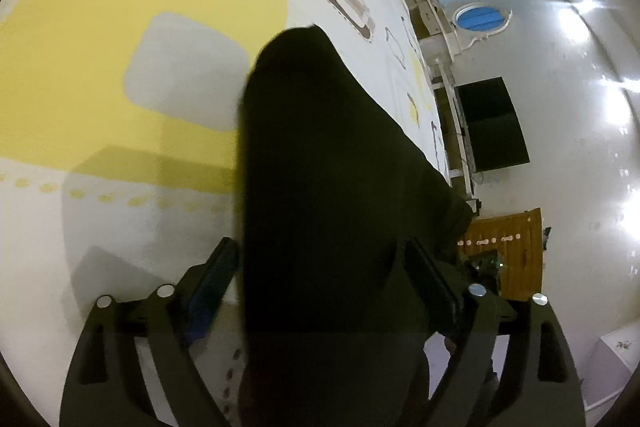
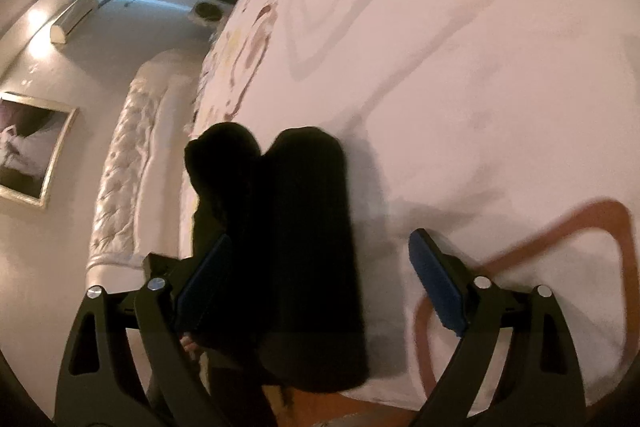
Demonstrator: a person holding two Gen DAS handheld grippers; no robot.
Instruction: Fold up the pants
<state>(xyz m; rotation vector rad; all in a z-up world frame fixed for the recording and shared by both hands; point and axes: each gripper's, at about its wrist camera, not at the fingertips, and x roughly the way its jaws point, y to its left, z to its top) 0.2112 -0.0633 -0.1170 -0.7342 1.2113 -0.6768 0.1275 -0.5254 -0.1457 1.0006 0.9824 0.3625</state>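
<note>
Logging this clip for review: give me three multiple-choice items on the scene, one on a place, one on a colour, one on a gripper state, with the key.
1. Where do the black fabric pants lie?
A. on the white bedsheet with yellow and brown shapes
B. on a wooden chair
C. in a laundry basket

2. What colour are the pads on the right gripper's fingers?
A. red
B. blue
C. white

3. How does the left gripper stand?
A. shut on a hanger
B. shut on nothing
C. open, with the pants between its fingers

Key:
1 A, the pants rest on the patterned sheet in both wrist views.
2 B, the right gripper shows blue pads on spread fingers.
3 C, the left gripper has its fingers wide apart on either side of the dark cloth, not pressed on it.
</note>
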